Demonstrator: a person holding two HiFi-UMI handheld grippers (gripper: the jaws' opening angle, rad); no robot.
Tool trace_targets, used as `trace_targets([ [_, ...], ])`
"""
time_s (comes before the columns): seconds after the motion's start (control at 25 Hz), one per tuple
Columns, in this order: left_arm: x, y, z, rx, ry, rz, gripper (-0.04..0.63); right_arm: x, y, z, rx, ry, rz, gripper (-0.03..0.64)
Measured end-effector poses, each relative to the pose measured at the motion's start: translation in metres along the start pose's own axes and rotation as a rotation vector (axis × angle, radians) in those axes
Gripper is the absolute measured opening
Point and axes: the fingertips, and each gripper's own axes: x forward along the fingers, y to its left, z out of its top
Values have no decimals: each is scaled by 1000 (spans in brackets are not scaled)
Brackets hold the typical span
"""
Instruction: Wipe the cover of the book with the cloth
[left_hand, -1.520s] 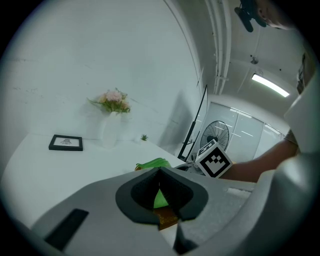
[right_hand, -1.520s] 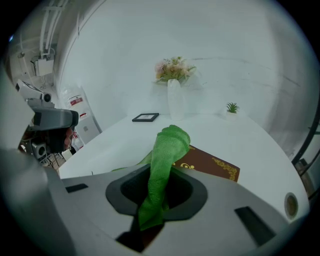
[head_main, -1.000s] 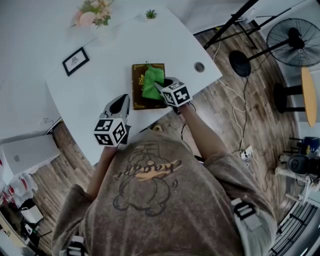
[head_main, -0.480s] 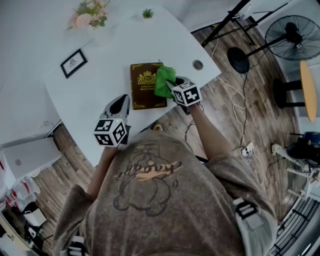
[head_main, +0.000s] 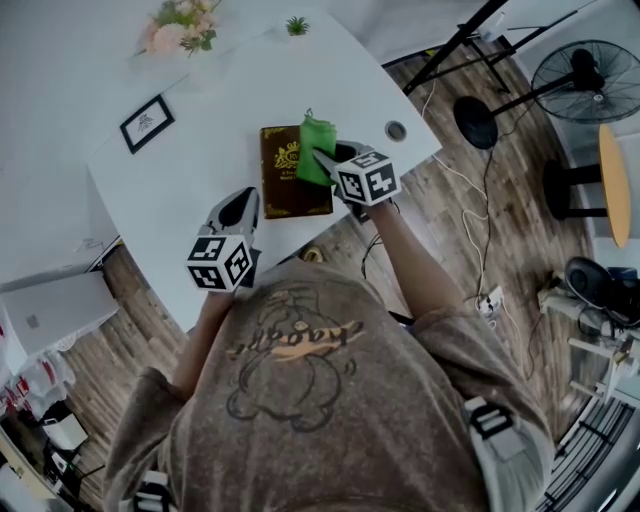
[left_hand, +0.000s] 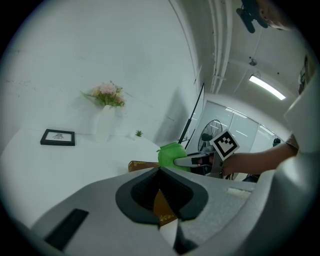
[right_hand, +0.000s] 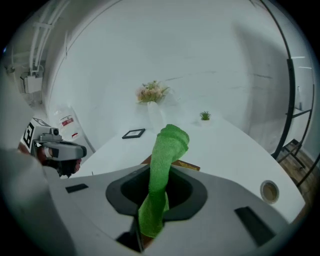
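right hand-held gripper (head_main: 326, 162) pinches the cloth (head_main: 314, 140) over the book (head_main: 283, 192); left hand-held gripper (head_main: 243, 200) is pressed together, empty, so the unheld book may slide while wiped

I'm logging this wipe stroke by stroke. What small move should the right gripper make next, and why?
Probably draw the green cloth leftward and toward the person, across the book. The right gripper is shut on the green cloth, which sits over the cover's far right part, while the rest of the brown cover shows uncovered.
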Motion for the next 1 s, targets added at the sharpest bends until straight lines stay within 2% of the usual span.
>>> trace_targets([
  [0.4,-8,11,1,-18,-14,38,3,59,55,16,-104,64,119,71],
  [0.8,-9,25,1,-40,-23,79,3,103,65,6,-220,166,119,71],
  [1.0,-7,31,0,-45,-19,91,3,117,54,4,-212,165,97,72],
])
